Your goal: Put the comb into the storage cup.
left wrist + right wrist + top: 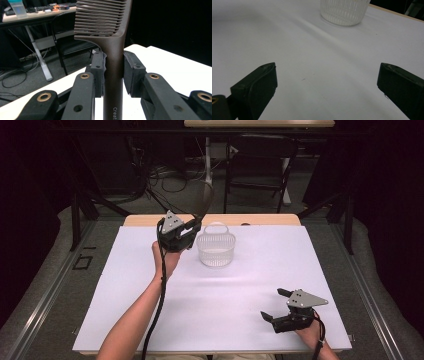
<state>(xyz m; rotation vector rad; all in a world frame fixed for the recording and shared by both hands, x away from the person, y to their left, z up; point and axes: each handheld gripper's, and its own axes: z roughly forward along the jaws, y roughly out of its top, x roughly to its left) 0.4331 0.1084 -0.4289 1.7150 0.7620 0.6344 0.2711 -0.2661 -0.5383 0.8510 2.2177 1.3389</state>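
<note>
A dark brown wide-tooth comb (205, 200) stands upright, teeth end up, with my left gripper (192, 226) shut on its handle just left of a clear plastic basket (216, 247). In the left gripper view both pads press the comb (110, 37) handle from either side, and the left gripper (113, 67) is raised above the table's far edge. My right gripper (274, 304) rests low near the front right of the white table sheet (225, 315), open with nothing between its jaws. In the right gripper view the right gripper (327, 82) faces the ribbed basket (343, 11) across bare sheet.
The basket has a loop handle and looks empty. Behind the table's wooden far edge (260, 219) stand a black folding chair (260, 165) and a desk leg, with cables on the floor. Dark frame bars run along both sides.
</note>
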